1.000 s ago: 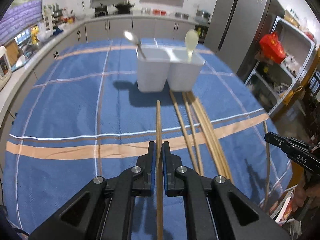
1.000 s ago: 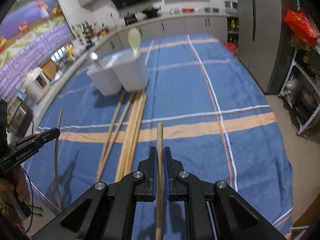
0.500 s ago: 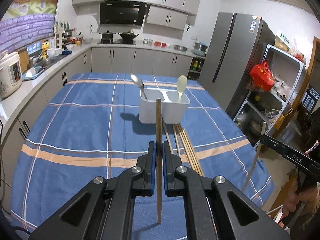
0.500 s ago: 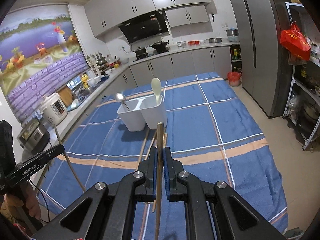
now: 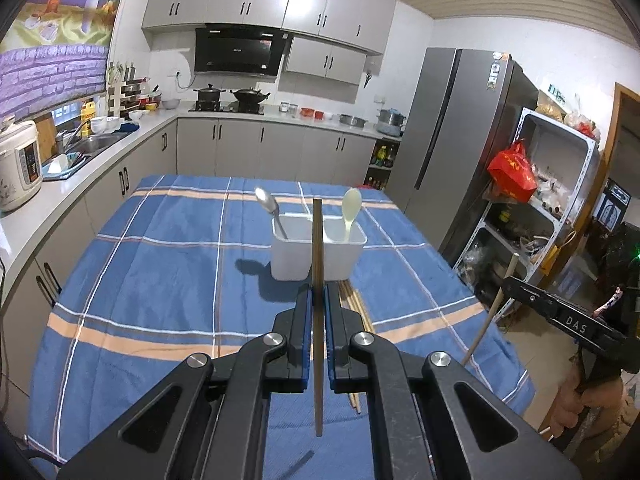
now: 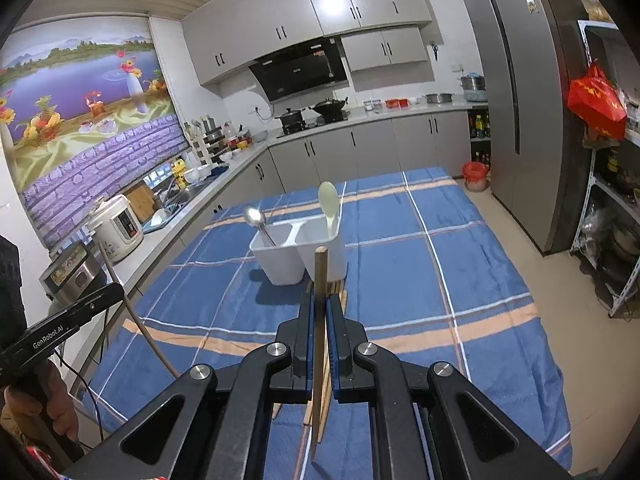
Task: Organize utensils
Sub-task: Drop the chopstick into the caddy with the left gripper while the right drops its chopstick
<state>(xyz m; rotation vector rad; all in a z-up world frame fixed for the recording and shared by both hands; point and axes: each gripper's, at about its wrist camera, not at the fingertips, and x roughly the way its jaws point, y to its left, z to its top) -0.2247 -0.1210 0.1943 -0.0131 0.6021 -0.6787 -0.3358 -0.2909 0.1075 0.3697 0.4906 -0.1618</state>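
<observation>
Overhead: kitchen, blue plaid tablecloth (image 5: pixel 160 264) on table; each tool (image 5: pixel 318 300) (image 6: pixel 319 304) clamps one chopstick (image 5: pixel 318 320) (image 6: pixel 319 320).

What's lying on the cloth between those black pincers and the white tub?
A bundle of loose wooden chopsticks lies on the blue tablecloth, reaching to the white holder; both wrist views show it.

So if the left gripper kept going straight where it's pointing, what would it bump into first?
Probably the white utensil holder. The left gripper, shut on a chopstick, aims slightly downward at it across the blue tablecloth. Depth is hard to judge, so it might meet the loose chopsticks on the cloth first.
</observation>
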